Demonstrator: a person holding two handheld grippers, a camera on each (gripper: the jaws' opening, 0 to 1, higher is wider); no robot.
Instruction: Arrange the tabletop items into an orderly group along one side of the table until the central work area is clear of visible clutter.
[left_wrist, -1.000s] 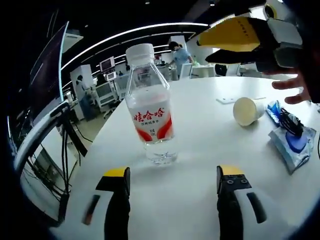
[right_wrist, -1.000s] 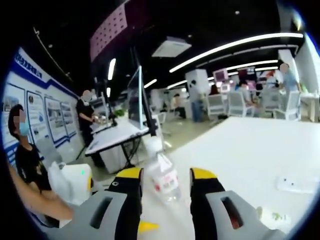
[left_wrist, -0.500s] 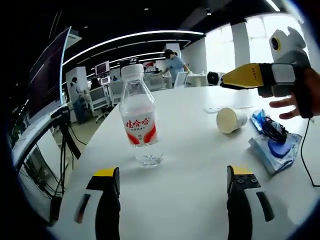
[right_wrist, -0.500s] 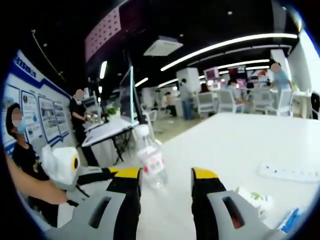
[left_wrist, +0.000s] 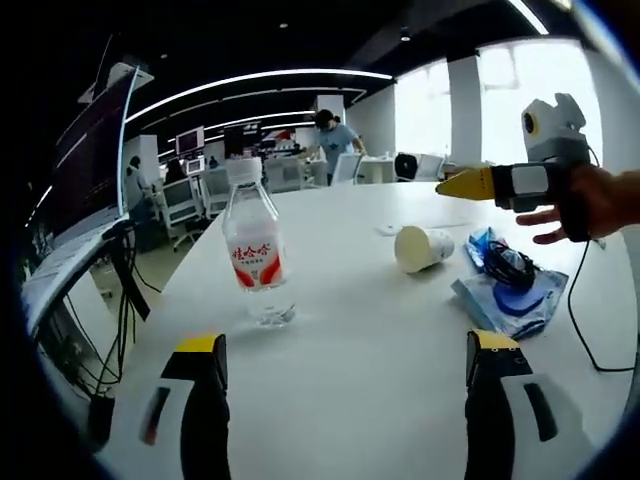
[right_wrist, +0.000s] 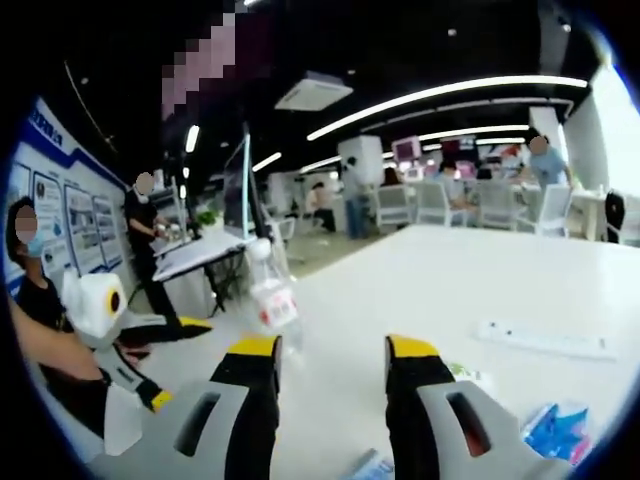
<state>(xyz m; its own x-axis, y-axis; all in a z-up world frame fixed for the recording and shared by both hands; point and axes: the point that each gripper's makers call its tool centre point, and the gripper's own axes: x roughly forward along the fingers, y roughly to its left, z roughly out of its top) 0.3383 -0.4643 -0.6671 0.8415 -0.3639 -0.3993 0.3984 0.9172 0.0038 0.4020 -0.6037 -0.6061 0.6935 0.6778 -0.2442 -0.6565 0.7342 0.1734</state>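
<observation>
An open office surrounds my white table (left_wrist: 330, 300). My left gripper (left_wrist: 345, 350) hangs wide open over bare tabletop, holding nothing. Just beyond it the water bottle (left_wrist: 253, 250) stands upright near the table's edge. Farther right lie a tipped paper cup (left_wrist: 420, 247) and a blue packet (left_wrist: 508, 300). My right gripper (right_wrist: 330, 352), jaws parted and empty, hovers above them.
</observation>
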